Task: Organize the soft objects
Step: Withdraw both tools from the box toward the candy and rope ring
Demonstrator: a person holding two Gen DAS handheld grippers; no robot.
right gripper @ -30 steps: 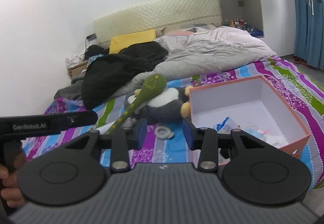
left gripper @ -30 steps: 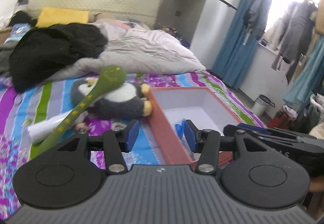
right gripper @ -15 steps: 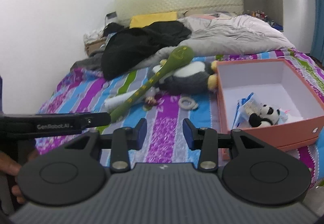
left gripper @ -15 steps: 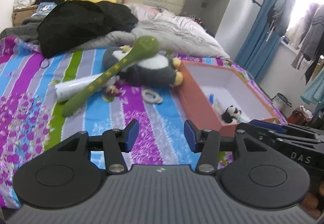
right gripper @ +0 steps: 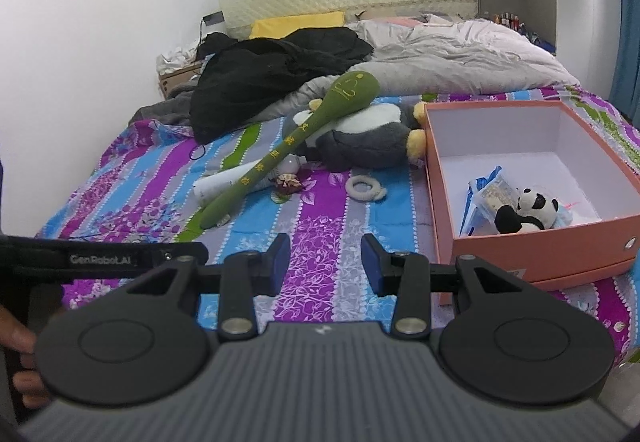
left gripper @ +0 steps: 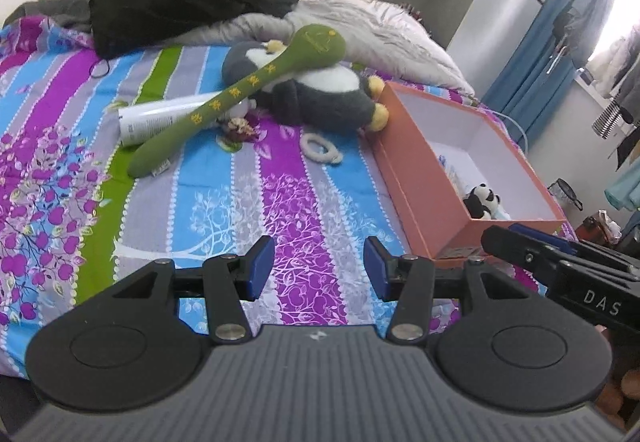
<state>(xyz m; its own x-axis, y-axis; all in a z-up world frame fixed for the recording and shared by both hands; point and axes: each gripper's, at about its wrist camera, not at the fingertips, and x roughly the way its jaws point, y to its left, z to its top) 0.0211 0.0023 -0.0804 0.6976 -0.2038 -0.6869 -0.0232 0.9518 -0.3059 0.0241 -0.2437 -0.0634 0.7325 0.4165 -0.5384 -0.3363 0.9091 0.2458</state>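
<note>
A long green plush stick (left gripper: 236, 98) (right gripper: 288, 146) leans across a grey-and-white plush penguin (left gripper: 320, 98) (right gripper: 368, 138) on the striped bed. An orange open box (left gripper: 416, 186) (right gripper: 552, 254) stands to their right, with a small panda plush (left gripper: 482, 200) (right gripper: 528, 210) and a blue-white packet (right gripper: 486, 194) inside. A white fabric ring (left gripper: 320, 148) (right gripper: 364, 188) lies in front of the penguin. My left gripper (left gripper: 319, 268) and right gripper (right gripper: 325, 262) both hover open and empty over the near sheet, well short of the toys.
A white tube (left gripper: 156, 118) and a small dried-flower bundle (left gripper: 238, 128) lie under the green stick. A black garment (right gripper: 272, 70) and a grey duvet (right gripper: 460, 58) cover the bed's far half. Blue curtains (left gripper: 532, 70) and hanging clothes stand right.
Both grippers have dropped and tilted down, so the toys and box now sit higher and farther ahead in each view. Jaws kept the same gap.
</note>
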